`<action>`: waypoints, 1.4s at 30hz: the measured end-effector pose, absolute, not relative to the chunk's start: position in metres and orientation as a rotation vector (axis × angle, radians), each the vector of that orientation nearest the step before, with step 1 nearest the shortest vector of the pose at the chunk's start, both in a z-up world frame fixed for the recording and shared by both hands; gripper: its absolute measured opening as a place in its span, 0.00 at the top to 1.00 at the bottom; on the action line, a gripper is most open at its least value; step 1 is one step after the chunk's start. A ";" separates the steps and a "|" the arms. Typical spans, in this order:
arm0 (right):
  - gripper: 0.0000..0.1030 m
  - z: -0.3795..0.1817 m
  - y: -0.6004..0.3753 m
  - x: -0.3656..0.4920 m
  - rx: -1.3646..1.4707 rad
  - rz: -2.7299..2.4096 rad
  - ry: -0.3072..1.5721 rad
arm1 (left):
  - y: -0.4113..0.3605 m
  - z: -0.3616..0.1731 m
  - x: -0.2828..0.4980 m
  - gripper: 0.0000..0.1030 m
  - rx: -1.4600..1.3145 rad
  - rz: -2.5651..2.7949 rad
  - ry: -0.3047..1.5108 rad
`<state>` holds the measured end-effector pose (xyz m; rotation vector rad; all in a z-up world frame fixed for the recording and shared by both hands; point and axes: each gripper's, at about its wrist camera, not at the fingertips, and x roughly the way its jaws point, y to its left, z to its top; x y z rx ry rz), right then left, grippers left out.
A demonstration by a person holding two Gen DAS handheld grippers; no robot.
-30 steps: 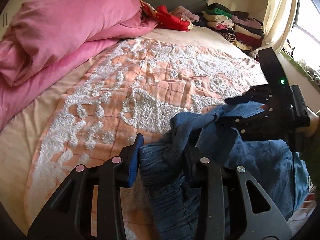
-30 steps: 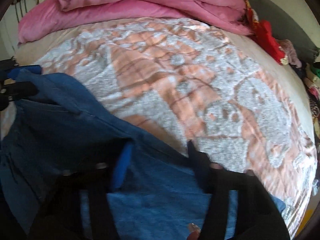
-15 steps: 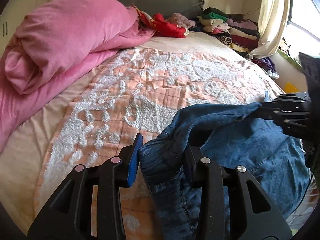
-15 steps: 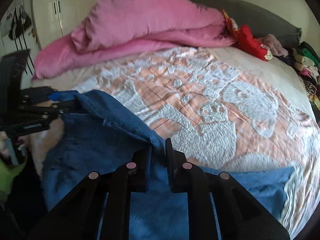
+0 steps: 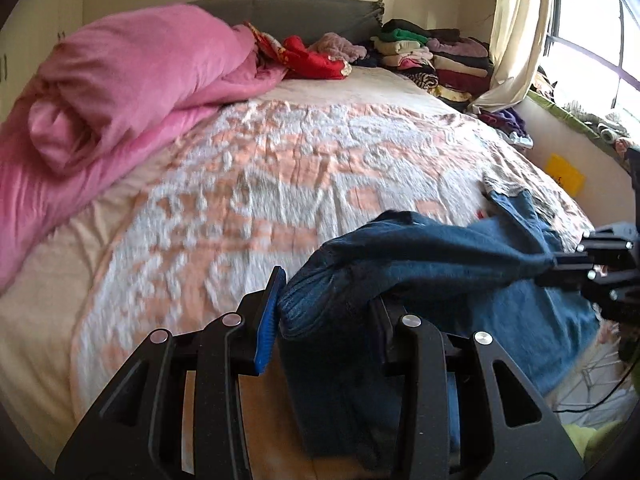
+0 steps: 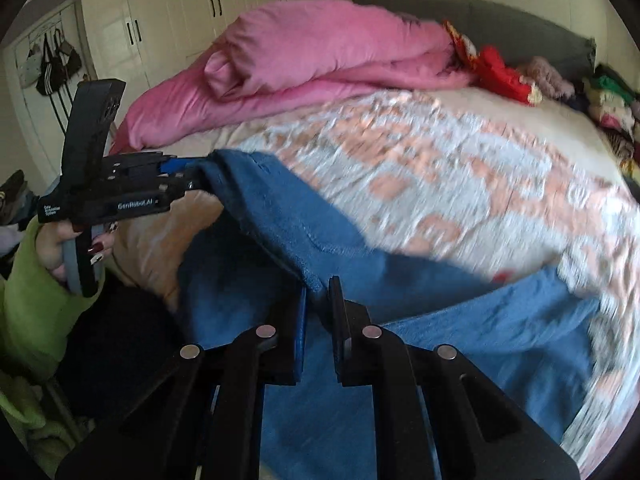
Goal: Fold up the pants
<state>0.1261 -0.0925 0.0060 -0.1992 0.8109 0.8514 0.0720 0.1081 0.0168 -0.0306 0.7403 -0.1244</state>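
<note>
Blue denim pants (image 5: 420, 252) hang stretched between my two grippers above the near edge of the bed. My left gripper (image 5: 328, 304) is shut on a thick bunch of the waistband. My right gripper (image 6: 318, 300) is shut on the other end of the waistband edge; the pants (image 6: 440, 320) drape down from it, one leg reaching onto the bedspread. The right gripper shows at the right edge of the left wrist view (image 5: 560, 266), and the left gripper at the left of the right wrist view (image 6: 188, 178).
The bed has a peach and white bedspread (image 5: 260, 184). A rolled pink duvet (image 5: 120, 92) lies along its left side. Folded clothes (image 5: 432, 60) are stacked at the headboard by the window. White wardrobes (image 6: 180, 20) stand behind.
Both grippers have lifted and moved apart, pulling the waistband taut between them. The right gripper, open one second ago, has shut on the denim.
</note>
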 end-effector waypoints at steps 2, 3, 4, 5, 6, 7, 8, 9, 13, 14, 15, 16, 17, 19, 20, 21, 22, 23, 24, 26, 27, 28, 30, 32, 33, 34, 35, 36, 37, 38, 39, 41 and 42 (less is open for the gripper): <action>0.90 0.001 -0.093 0.114 -0.203 0.857 0.818 | 0.107 0.011 0.059 0.72 -0.043 -0.124 0.756; 0.90 -0.002 -0.092 0.107 -0.200 0.863 0.833 | 0.107 0.009 0.055 0.72 -0.046 -0.124 0.763; 0.90 -0.004 -0.092 0.101 -0.198 0.869 0.842 | 0.107 0.007 0.050 0.72 -0.049 -0.123 0.769; 0.90 -0.006 -0.092 0.096 -0.195 0.874 0.848 | 0.107 0.006 0.046 0.72 -0.048 -0.122 0.775; 0.90 -0.009 -0.091 0.089 -0.203 0.881 0.855 | 0.107 0.004 0.043 0.71 -0.044 -0.119 0.782; 0.90 -0.010 -0.089 0.081 -0.227 0.884 0.849 | 0.106 0.003 0.040 0.70 -0.042 -0.114 0.788; 0.90 -0.011 -0.088 0.075 -0.243 0.885 0.842 | 0.106 0.001 0.037 0.70 -0.037 -0.107 0.797; 0.90 -0.013 -0.086 0.069 -0.259 0.892 0.842 | 0.106 -0.001 0.036 0.69 -0.034 -0.104 0.806; 0.90 -0.028 -0.079 0.052 -0.285 0.924 0.874 | 0.106 -0.009 0.032 0.67 -0.034 -0.082 0.849; 0.90 -0.033 -0.077 0.049 -0.292 0.927 0.885 | 0.107 -0.011 0.030 0.67 -0.034 -0.085 0.859; 0.90 -0.036 -0.076 0.049 -0.294 0.930 0.897 | 0.107 -0.013 0.028 0.66 -0.035 -0.087 0.871; 0.90 -0.039 -0.076 0.049 -0.291 0.930 0.908 | 0.107 -0.014 0.025 0.65 -0.038 -0.086 0.878; 0.90 -0.042 -0.075 0.048 -0.290 0.930 0.916 | 0.108 -0.015 0.023 0.65 -0.043 -0.087 0.884; 0.90 -0.044 -0.076 0.047 -0.303 0.933 0.923 | 0.111 -0.017 0.017 0.61 -0.055 -0.086 0.897; 0.90 -0.045 -0.076 0.047 -0.304 0.934 0.927 | 0.112 -0.017 0.013 0.57 -0.063 -0.083 0.899; 0.90 -0.045 -0.076 0.047 -0.304 0.937 0.930 | 0.113 -0.017 0.010 0.54 -0.069 -0.078 0.904; 0.90 -0.046 -0.076 0.047 -0.305 0.941 0.933 | 0.115 -0.017 0.007 0.50 -0.072 -0.073 0.906; 0.90 -0.047 -0.076 0.047 -0.305 0.942 0.937 | 0.116 -0.017 0.003 0.47 -0.077 -0.068 0.906; 0.90 -0.049 -0.076 0.047 -0.303 0.945 0.944 | 0.118 -0.017 0.000 0.47 -0.081 -0.065 0.908; 0.90 -0.050 -0.073 0.047 -0.304 0.950 0.950 | 0.121 -0.015 -0.006 0.47 -0.094 -0.058 0.907; 0.90 -0.052 -0.073 0.047 -0.304 0.952 0.954 | 0.122 -0.013 -0.009 0.47 -0.100 -0.051 0.904; 0.90 -0.052 -0.073 0.047 -0.304 0.956 0.955 | 0.123 -0.011 -0.011 0.47 -0.102 -0.047 0.900; 0.90 -0.052 -0.073 0.047 -0.303 0.958 0.955 | 0.123 -0.004 -0.018 0.48 -0.103 -0.039 0.881; 0.90 -0.053 -0.073 0.047 -0.299 0.960 0.961 | 0.121 0.002 -0.021 0.57 -0.105 -0.038 0.865; 0.90 -0.055 -0.074 0.047 -0.299 0.961 0.964 | 0.119 0.005 -0.023 0.59 -0.105 -0.044 0.854; 0.90 -0.056 -0.074 0.046 -0.303 0.962 0.968 | 0.114 0.010 -0.023 0.61 -0.102 -0.056 0.840; 0.90 -0.056 -0.072 0.047 -0.306 0.967 0.969 | 0.110 0.014 -0.021 0.62 -0.096 -0.068 0.832; 0.89 -0.057 -0.071 0.047 -0.307 0.968 0.971 | 0.103 0.016 -0.017 0.62 -0.082 -0.089 0.831; 0.87 -0.058 -0.070 0.047 -0.305 0.972 0.977 | 0.097 0.017 -0.013 0.63 -0.074 -0.102 0.832; 0.87 -0.058 -0.069 0.046 -0.305 0.975 0.979 | 0.090 0.017 -0.008 0.63 -0.063 -0.120 0.836; 0.87 -0.059 -0.068 0.045 -0.301 0.988 0.986 | 0.079 0.014 -0.001 0.63 -0.044 -0.153 0.848; 0.87 -0.058 -0.067 0.042 -0.304 1.002 0.992 | 0.066 0.004 0.011 0.63 -0.013 -0.179 0.885; 0.87 -0.055 -0.067 0.039 -0.308 1.008 0.990 | 0.060 -0.003 0.018 0.63 0.006 -0.187 0.914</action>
